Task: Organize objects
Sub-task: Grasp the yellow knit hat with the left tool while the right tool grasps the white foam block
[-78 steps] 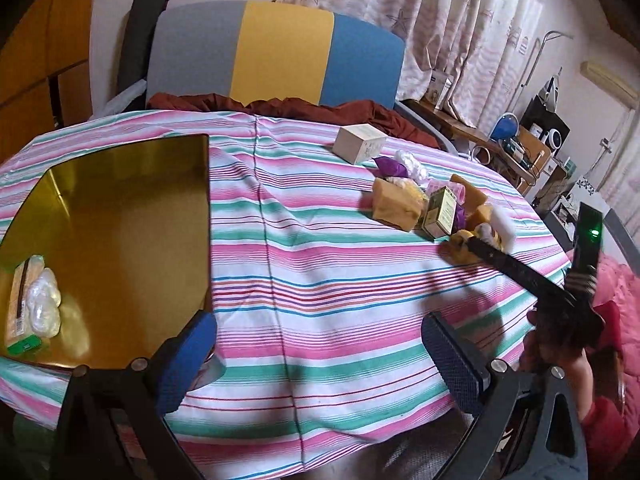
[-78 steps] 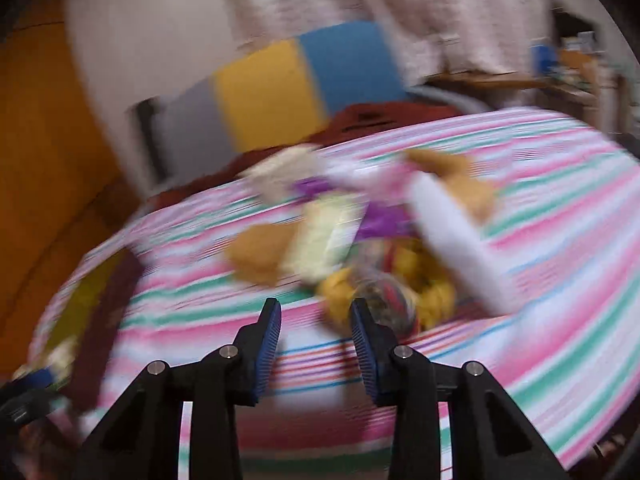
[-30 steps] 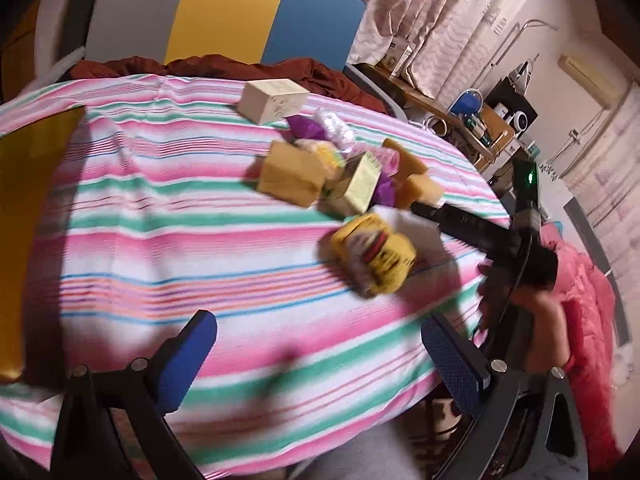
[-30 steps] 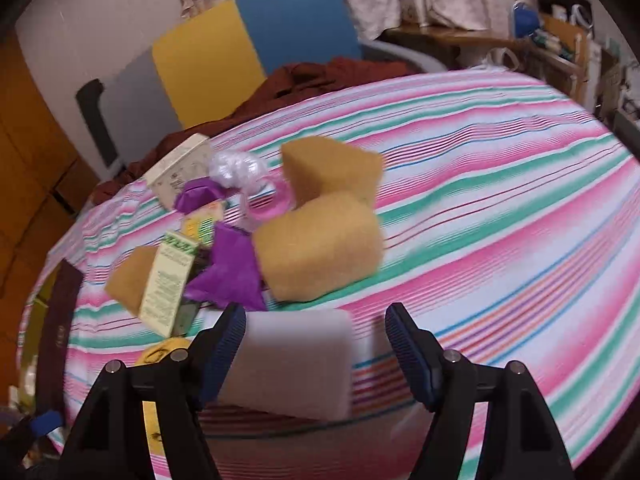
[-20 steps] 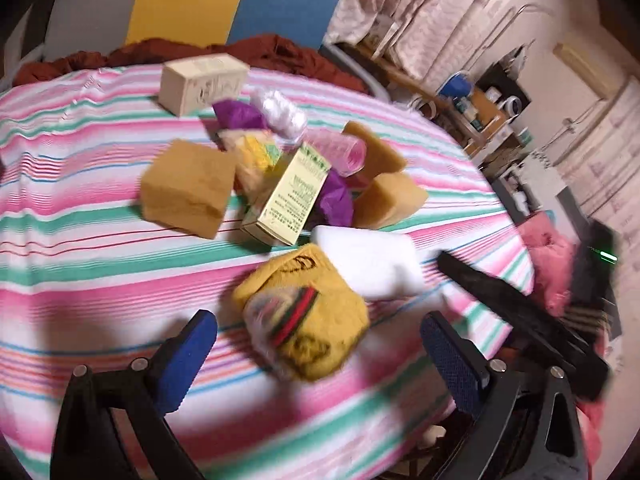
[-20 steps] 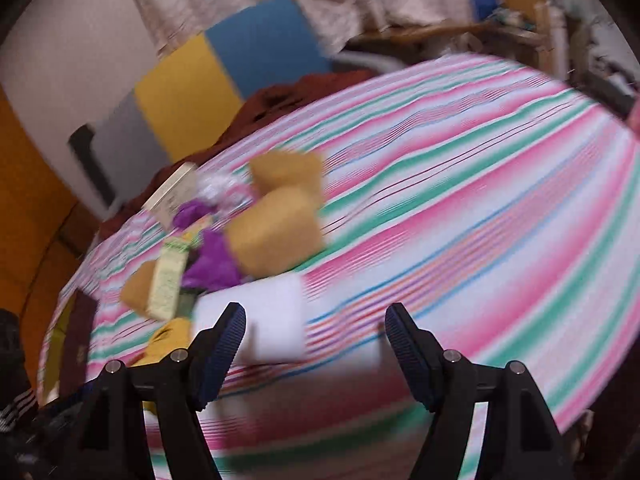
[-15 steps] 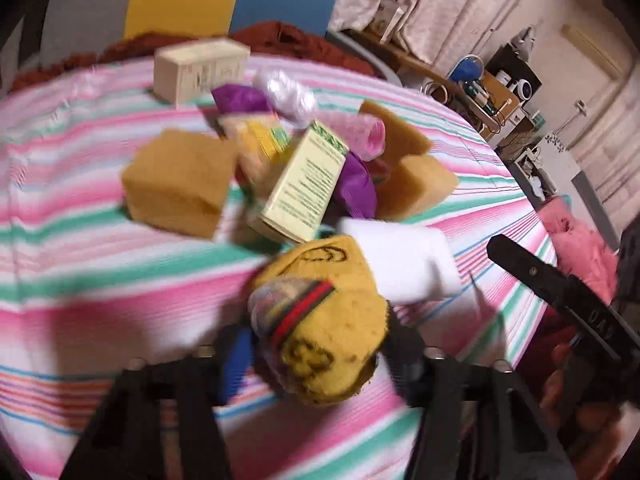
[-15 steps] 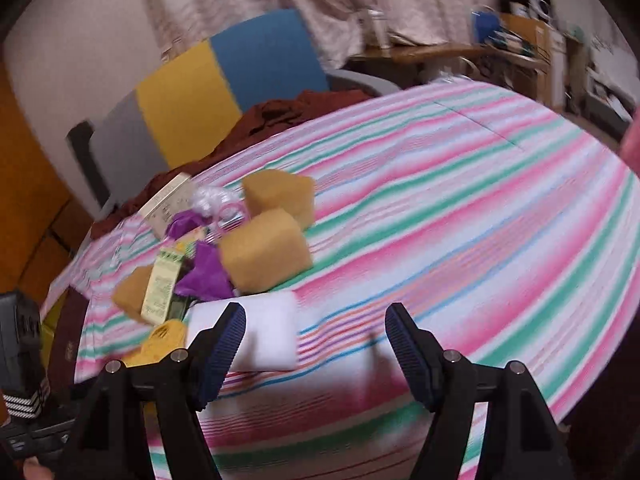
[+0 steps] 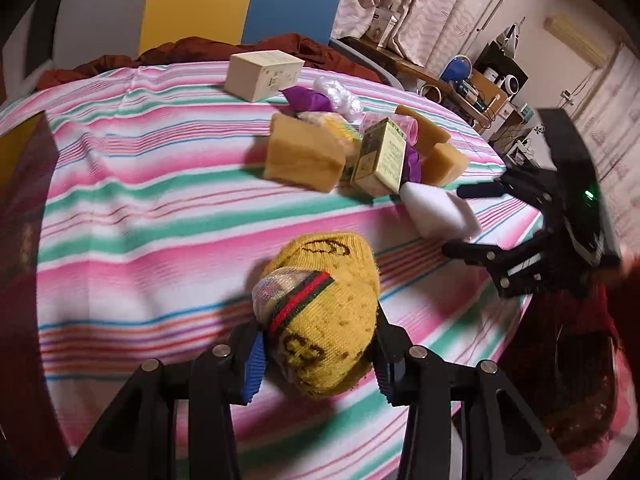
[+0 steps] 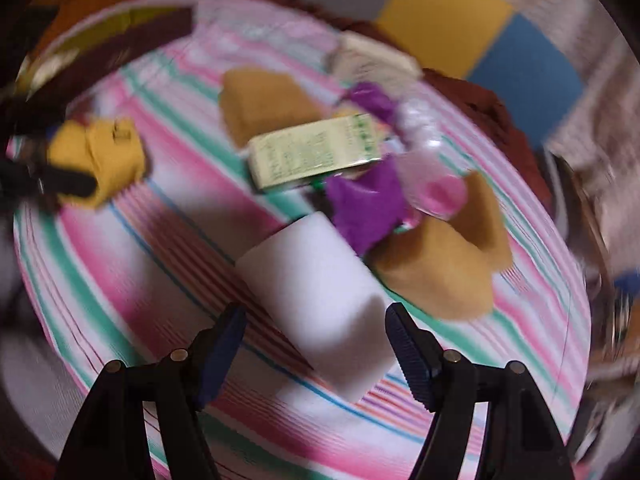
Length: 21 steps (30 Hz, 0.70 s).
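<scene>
My left gripper (image 9: 318,354) is shut on a rolled yellow sock (image 9: 320,312) with a red and green band, on the striped tablecloth (image 9: 140,208). The sock also shows blurred at the left of the right wrist view (image 10: 100,156). My right gripper (image 10: 314,344) is open, its pads on either side of a white foam block (image 10: 320,296) without touching it. In the left wrist view the right gripper (image 9: 470,220) sits at the white block (image 9: 438,212).
A pile behind holds tan sponges (image 9: 304,152), a green and cream box (image 9: 380,156), purple cloth (image 10: 364,200), a pink-capped bottle (image 10: 432,176) and a cream box (image 9: 264,74). A gold tray (image 9: 16,148) lies at the left. A yellow and blue chair (image 9: 236,0) stands beyond.
My left gripper swung from the gold tray to the yellow sock and closed on it. My right gripper opened, let the sock go, and moved to straddle the white block.
</scene>
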Tool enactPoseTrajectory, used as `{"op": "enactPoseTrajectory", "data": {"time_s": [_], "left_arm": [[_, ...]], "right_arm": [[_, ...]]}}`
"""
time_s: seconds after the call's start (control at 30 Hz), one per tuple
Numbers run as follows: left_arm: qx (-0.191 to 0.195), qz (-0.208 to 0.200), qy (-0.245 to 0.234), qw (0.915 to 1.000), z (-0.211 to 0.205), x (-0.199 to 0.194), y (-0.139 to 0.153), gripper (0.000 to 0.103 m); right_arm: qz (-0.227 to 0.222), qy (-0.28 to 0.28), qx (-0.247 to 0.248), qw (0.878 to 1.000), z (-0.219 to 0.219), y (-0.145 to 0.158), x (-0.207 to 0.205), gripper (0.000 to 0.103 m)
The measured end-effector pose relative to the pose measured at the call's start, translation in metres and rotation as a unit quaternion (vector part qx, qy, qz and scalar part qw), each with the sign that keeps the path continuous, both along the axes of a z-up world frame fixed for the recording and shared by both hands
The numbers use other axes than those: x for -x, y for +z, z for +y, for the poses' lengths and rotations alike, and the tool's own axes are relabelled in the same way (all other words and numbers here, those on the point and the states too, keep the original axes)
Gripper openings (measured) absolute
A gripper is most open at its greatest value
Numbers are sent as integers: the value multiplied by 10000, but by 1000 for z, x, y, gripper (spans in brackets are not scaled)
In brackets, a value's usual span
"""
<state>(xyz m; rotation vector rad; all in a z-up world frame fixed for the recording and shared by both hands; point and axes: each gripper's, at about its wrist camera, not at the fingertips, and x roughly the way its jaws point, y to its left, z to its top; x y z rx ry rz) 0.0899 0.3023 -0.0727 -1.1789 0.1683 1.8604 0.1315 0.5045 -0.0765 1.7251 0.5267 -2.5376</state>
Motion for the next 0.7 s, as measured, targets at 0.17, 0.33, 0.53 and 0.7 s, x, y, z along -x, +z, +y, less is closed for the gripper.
{"op": "enactPoseTrajectory", "data": {"time_s": [0.17, 0.33, 0.53, 0.7], "left_arm": [[-60, -43, 5, 10000, -7, -2, -1, 45], [-27, 78, -46, 10000, -7, -6, 0, 47], [-82, 67, 26, 9999, -6, -6, -1, 48], [-215, -47, 80, 9997, -13, -7, 1, 46]], "right_arm": [[-360, -7, 226, 9991, 20, 0, 22, 73], [-333, -465, 751, 9955, 38, 1, 22, 72], [177, -1251, 943, 9875, 41, 7, 0, 66], [864, -2212, 1983, 9509, 42, 21, -22, 63]]}}
